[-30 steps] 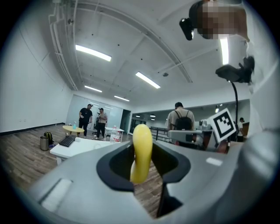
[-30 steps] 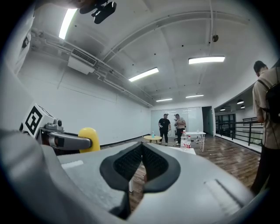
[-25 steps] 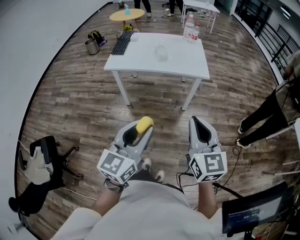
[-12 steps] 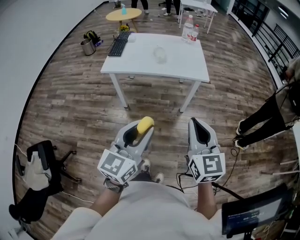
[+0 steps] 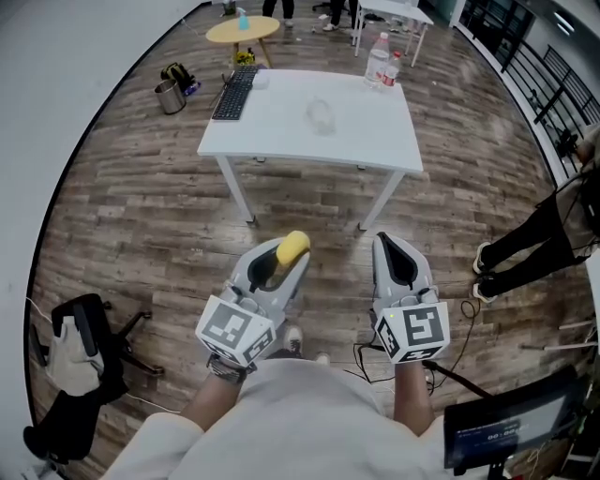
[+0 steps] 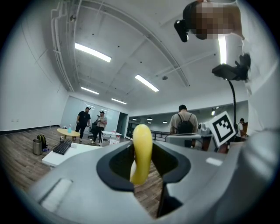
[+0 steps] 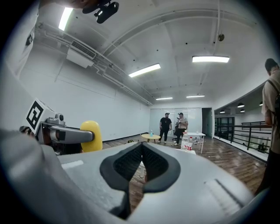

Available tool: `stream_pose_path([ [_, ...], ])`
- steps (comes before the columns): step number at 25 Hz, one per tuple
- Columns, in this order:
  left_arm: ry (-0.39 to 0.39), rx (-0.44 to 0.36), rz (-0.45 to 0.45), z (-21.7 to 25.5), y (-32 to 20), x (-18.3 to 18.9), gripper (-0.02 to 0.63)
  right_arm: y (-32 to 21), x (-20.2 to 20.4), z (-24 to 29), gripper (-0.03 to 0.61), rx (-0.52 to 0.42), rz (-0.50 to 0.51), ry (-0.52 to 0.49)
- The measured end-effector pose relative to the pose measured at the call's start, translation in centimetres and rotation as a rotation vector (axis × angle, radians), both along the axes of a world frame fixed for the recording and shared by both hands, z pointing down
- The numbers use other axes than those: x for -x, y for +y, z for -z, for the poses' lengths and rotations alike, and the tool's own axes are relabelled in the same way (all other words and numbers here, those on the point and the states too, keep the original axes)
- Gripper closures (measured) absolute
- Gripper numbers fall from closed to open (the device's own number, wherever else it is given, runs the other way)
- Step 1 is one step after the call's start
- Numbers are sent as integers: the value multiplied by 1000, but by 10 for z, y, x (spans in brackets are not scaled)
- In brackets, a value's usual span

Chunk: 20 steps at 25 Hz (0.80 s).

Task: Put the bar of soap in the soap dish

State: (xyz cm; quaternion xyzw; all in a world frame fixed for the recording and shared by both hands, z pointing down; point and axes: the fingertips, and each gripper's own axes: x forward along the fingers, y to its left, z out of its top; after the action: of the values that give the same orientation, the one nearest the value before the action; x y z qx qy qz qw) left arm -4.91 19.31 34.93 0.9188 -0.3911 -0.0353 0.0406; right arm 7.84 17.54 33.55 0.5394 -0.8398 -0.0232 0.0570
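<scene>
My left gripper (image 5: 286,255) is shut on a yellow bar of soap (image 5: 292,246), which sticks up from between its jaws. The left gripper view has the soap (image 6: 142,151) standing on edge, pinched between the dark pads. To its right my right gripper (image 5: 391,247) is shut with nothing in it; the pads (image 7: 131,162) meet. Both are held level over the wooden floor, short of the white table (image 5: 281,131). On the tabletop lies a small clear soap dish (image 5: 322,114). In the right gripper view the soap (image 7: 91,135) shows at the left.
The table also carries a black keyboard (image 5: 231,92) and two bottles (image 5: 380,58). A metal bin (image 5: 170,96) and a round yellow table (image 5: 243,28) stand beyond it. A black chair (image 5: 80,347) is at the left, and a person's legs (image 5: 534,234) at the right.
The table has drawn a little nearer and larger in the head view. Both grippers keep their pose, the soap still in the left one.
</scene>
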Motion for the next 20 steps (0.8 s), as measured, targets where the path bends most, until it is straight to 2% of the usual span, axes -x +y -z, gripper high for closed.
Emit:
stream_pose_path([
  [20,-6,37,-40,-7,-44,24,482,-39,24,7,577,-31,-22,-15],
])
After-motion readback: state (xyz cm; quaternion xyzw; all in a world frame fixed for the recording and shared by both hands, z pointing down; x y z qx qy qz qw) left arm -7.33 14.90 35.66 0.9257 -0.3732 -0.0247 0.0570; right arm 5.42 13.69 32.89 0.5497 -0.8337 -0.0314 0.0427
